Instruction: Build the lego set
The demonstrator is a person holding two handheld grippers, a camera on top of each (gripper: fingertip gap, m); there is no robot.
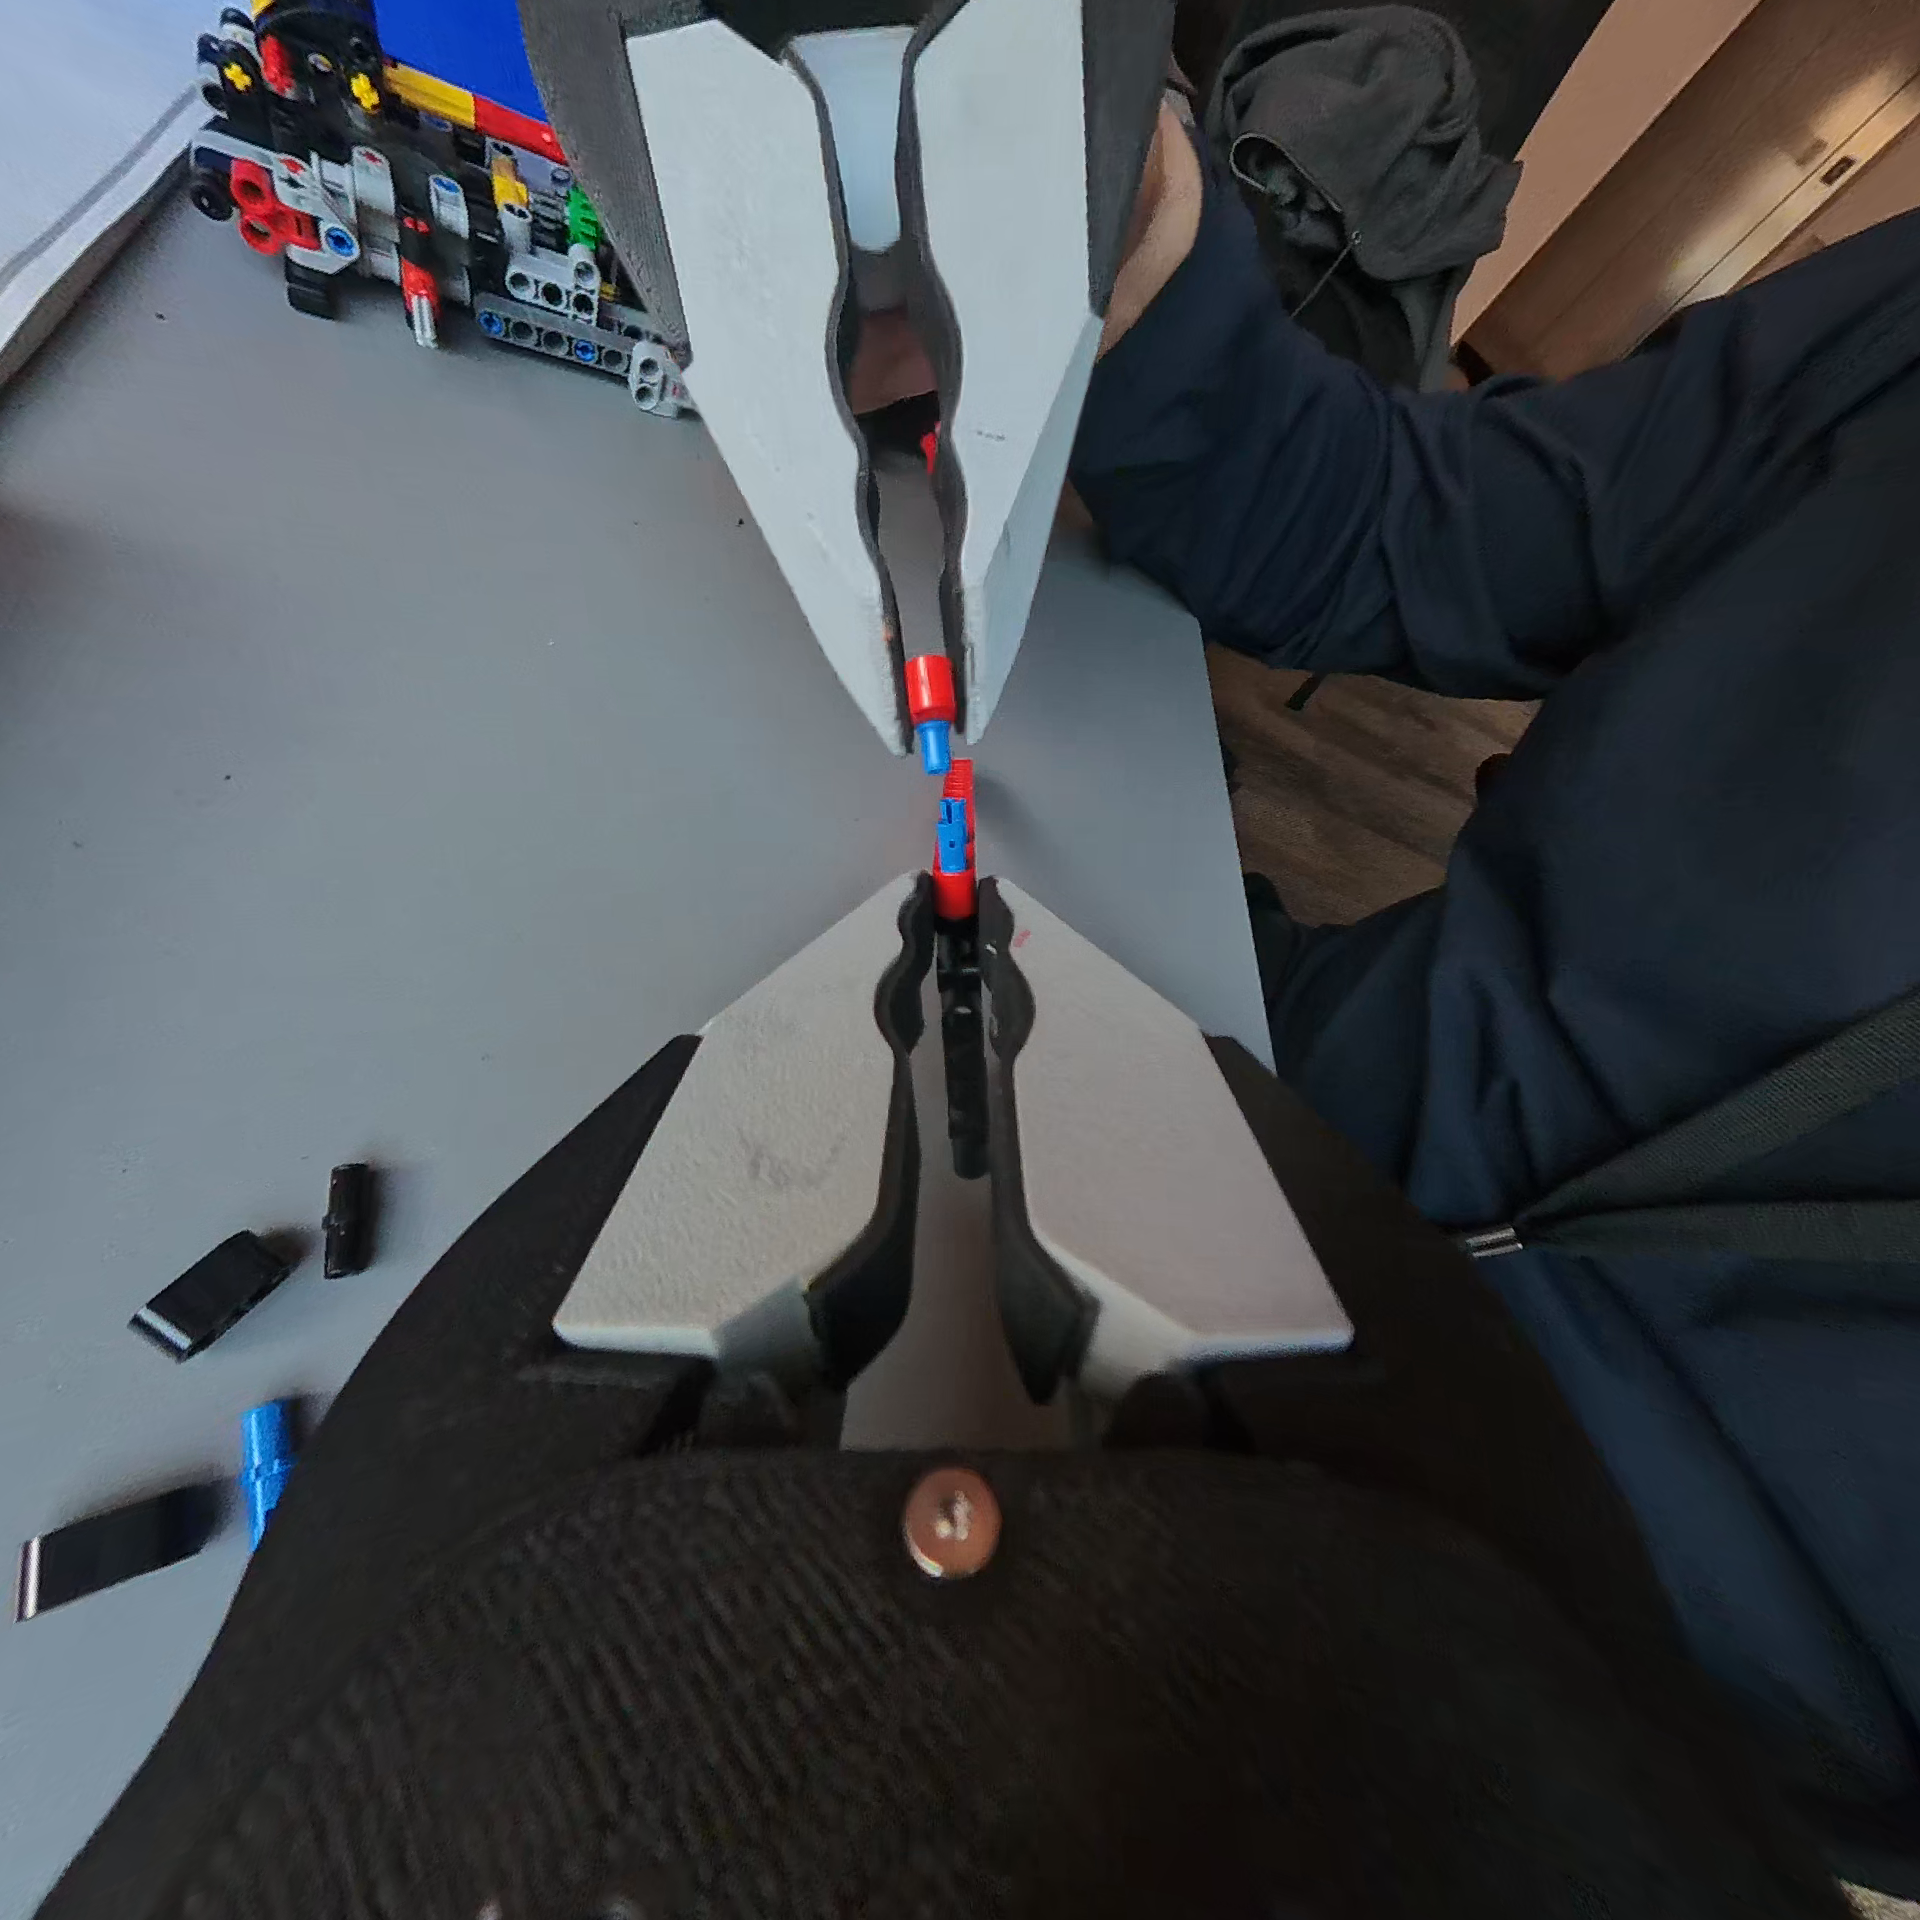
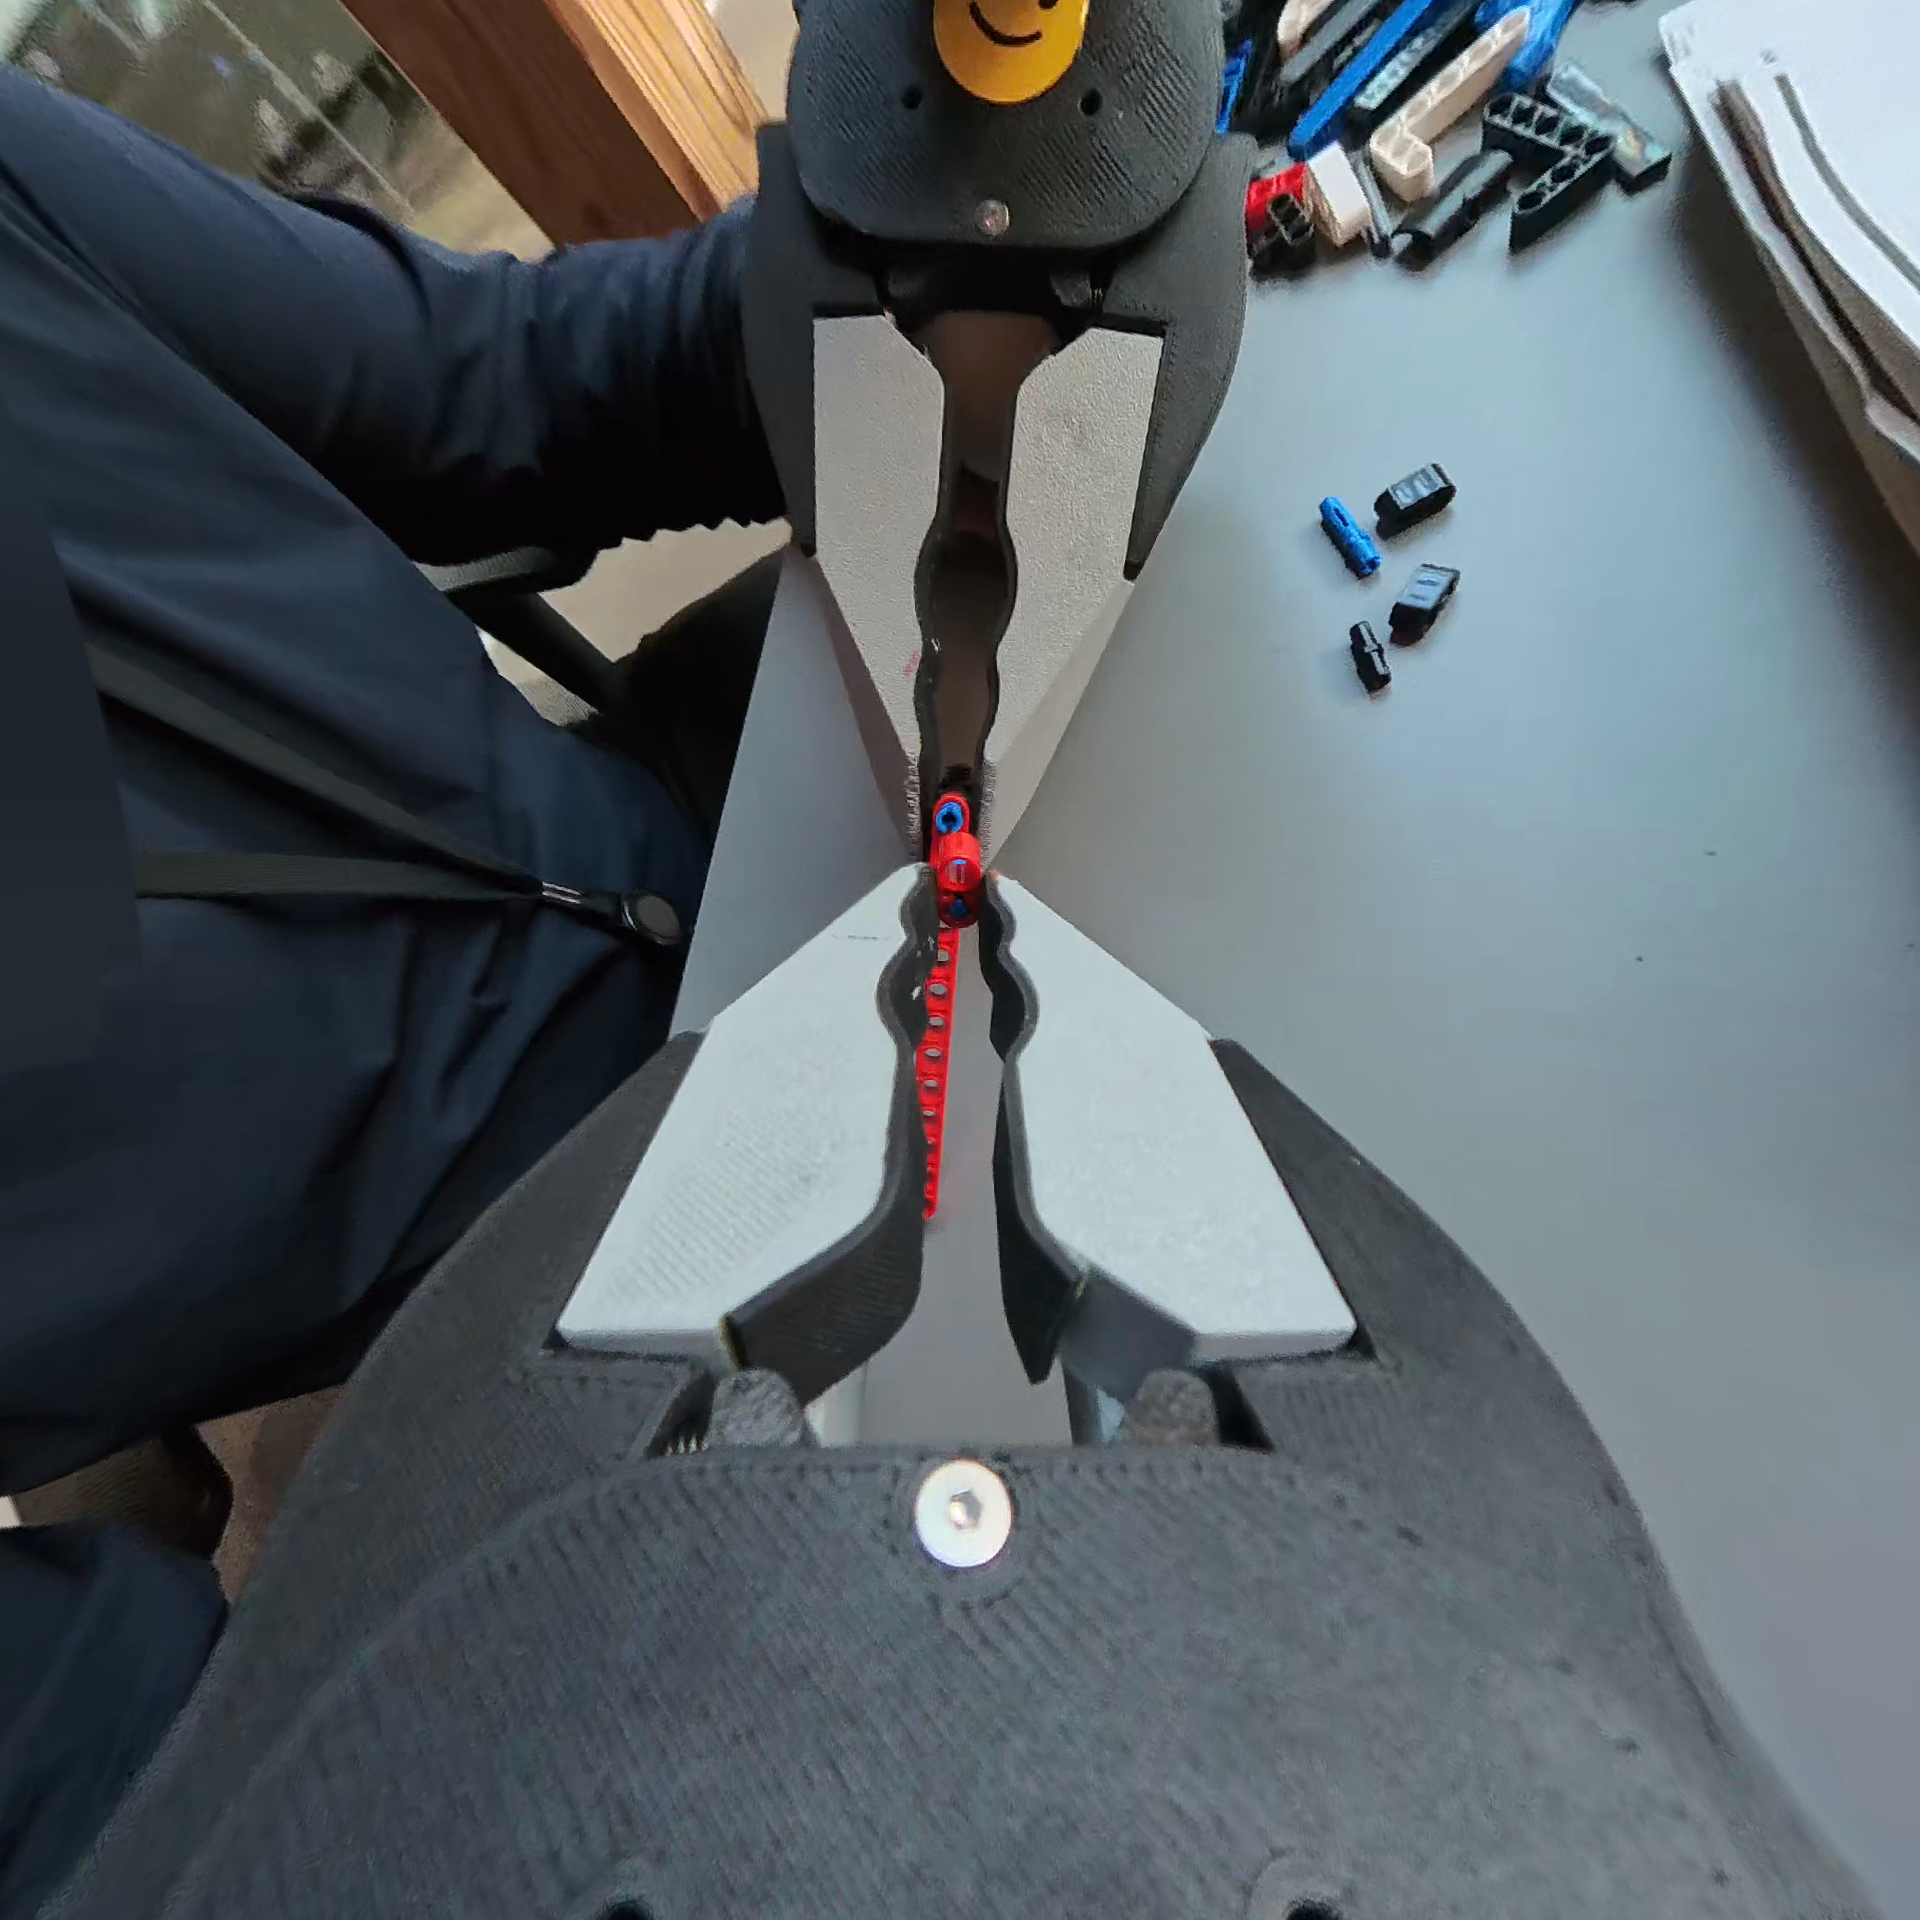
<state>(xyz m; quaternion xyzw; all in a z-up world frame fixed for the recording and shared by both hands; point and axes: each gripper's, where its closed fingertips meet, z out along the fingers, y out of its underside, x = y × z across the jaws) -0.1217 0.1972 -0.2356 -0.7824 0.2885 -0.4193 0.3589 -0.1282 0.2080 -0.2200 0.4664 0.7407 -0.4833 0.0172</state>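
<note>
Jaws of my left gripper (image 1: 954, 902) clamped on a black-and-red plastic beam assembly with blue pins (image 1: 954, 831), right gripper (image 1: 932, 717) opposite pinching a red perforated plastic beam (image 2: 935, 1049), tips nearly meeting above the grey counter (image 1: 416, 727), loose black and blue plastic connectors (image 2: 1392, 571) beyond.

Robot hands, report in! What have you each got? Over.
Left gripper shut on a red and black piece with a blue pin. Right gripper shut on a red beam, blue pin forward. Tips nearly meeting above the table; loose bricks well aside.
</note>
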